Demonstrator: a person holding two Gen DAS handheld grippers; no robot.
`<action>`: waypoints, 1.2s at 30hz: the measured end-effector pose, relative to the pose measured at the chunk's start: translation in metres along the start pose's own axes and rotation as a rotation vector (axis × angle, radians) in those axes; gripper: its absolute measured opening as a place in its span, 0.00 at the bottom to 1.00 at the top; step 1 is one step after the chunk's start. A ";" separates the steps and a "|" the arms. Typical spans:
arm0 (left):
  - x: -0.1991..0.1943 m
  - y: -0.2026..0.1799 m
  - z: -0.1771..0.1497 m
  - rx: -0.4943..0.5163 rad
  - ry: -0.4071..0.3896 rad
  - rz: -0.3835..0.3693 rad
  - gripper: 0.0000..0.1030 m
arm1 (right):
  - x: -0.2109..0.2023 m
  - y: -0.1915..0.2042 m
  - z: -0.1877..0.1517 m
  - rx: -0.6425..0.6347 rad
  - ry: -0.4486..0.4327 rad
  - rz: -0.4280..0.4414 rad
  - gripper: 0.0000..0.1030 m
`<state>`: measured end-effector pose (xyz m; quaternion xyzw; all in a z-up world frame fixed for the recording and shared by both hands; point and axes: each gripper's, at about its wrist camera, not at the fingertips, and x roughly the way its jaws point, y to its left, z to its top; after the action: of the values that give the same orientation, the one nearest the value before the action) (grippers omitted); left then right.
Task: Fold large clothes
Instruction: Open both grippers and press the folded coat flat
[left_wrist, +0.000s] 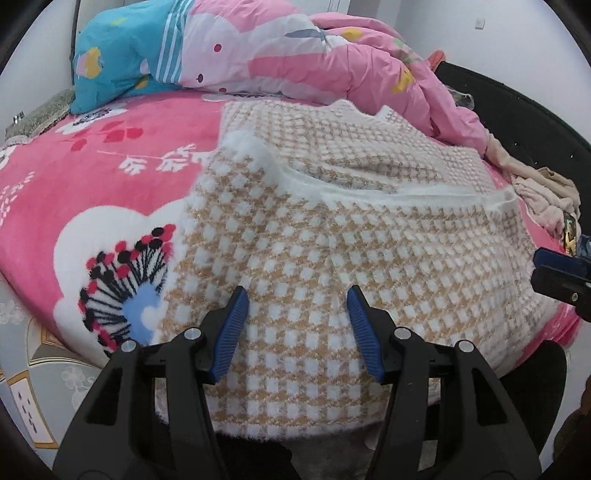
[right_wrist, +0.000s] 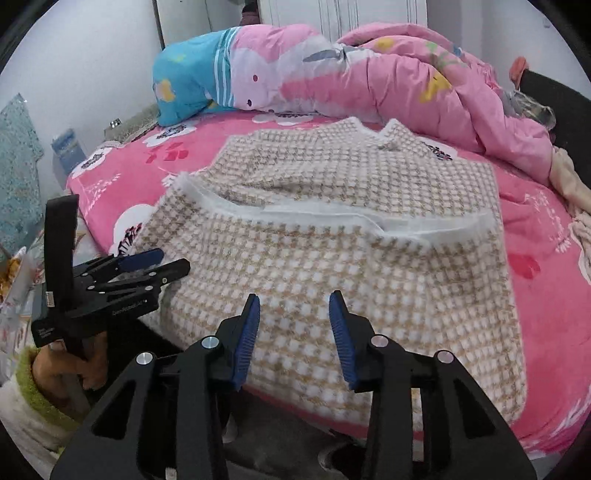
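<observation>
A fuzzy tan-and-white houndstooth garment (left_wrist: 332, 229) (right_wrist: 332, 236) lies flat on the pink floral blanket (left_wrist: 92, 173) (right_wrist: 546, 295). Its near half is folded over the far half, and a white edge (left_wrist: 406, 192) (right_wrist: 332, 216) runs across the middle. My left gripper (left_wrist: 297, 291) stands open over the garment's near left part, close to the hem, with no cloth pinched between its blue pads. My right gripper (right_wrist: 294, 295) is open above the near hem too, gripping nothing. In the right wrist view the left gripper (right_wrist: 159, 262) sits at the garment's left edge. The right gripper's finger (left_wrist: 557, 273) shows at the left view's right edge.
A rolled pink quilt (left_wrist: 332, 59) (right_wrist: 406, 85) and a blue pillow (left_wrist: 118, 59) (right_wrist: 184, 85) lie along the bed's far side. Beige clothes (left_wrist: 543, 195) (right_wrist: 569, 177) are heaped at the right by a black headboard (left_wrist: 517, 122). A person's hand in a green-cuffed sleeve (right_wrist: 40, 391) holds the left gripper.
</observation>
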<state>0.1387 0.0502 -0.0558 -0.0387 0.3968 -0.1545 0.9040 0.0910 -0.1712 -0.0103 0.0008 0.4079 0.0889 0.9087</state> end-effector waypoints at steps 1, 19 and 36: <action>0.000 -0.001 0.000 0.001 -0.002 -0.001 0.53 | 0.012 -0.001 -0.003 0.001 0.030 -0.002 0.35; -0.030 -0.016 0.005 0.078 -0.065 -0.004 0.52 | 0.032 0.010 -0.010 -0.020 0.027 0.041 0.33; -0.001 -0.069 -0.015 0.155 0.107 -0.118 0.54 | -0.011 -0.092 -0.046 0.170 -0.053 -0.115 0.33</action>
<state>0.1098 -0.0142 -0.0523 0.0164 0.4284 -0.2394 0.8711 0.0645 -0.2668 -0.0395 0.0569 0.3891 0.0014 0.9195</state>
